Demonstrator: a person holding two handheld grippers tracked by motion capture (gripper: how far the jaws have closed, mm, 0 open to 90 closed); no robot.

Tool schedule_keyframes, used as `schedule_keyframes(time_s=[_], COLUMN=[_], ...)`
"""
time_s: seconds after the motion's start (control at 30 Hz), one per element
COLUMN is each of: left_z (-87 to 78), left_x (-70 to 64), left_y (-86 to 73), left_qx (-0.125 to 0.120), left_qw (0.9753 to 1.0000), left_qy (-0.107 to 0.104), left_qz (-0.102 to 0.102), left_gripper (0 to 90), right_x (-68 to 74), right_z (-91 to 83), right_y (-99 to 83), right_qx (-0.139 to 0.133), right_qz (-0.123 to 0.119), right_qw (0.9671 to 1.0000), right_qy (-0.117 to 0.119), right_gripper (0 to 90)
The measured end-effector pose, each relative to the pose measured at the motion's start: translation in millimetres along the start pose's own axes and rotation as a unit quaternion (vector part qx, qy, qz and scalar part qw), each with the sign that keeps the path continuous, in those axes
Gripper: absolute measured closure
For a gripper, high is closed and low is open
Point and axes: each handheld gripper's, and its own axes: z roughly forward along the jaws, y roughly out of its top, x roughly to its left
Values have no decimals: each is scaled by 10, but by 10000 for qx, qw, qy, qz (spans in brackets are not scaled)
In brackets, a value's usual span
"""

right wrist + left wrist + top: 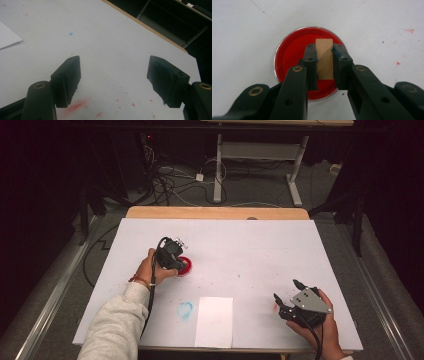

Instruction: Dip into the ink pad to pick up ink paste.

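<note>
Between the two jaws of the left gripper (324,62): one wooden block (324,58), light tan, flat-faced, clamped on both sides by the pads and standing upright in the left gripper view. Its upper end rises past the jaw tips; its lower end sits over the red surface below.

Directly under that gripper: one round dish (308,62) with a thin pale rim, its inside red all over. The block is held above the middle of it; whether the block touches the red cannot be told. In the high view the dish (185,266) shows just beside the left gripper (172,252), on its right, partly covered by it.

Around the dish: white table cover (242,32), marked with small red flecks off to the gripper's right.

Nearer the person than the left gripper: one blue ring-shaped smear (185,310), and just beside it one blank sheet of white paper (214,321) at the table's near edge.

Well apart, at the near right of the table: the right gripper (286,296), held in a hand (327,330), jaws spread wide with nothing between them. Below its jaws: a red smudge (76,106) and scattered red spots on the cover.
</note>
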Motion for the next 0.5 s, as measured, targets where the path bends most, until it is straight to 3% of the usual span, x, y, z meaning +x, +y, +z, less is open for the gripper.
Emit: schedule_keyframes(time_s=[0.5], left_z=[11], left_x=[28], left_y=[-25], left_qx=[-91], left_qw=[9998], left_qy=[-106], left_qz=[-142], left_gripper=[737], right_x=[-7], right_z=[-41], right_y=[-3], right_qx=[-36], right_qz=[28], right_qw=[10000], right_qy=[-5], right_gripper=[277])
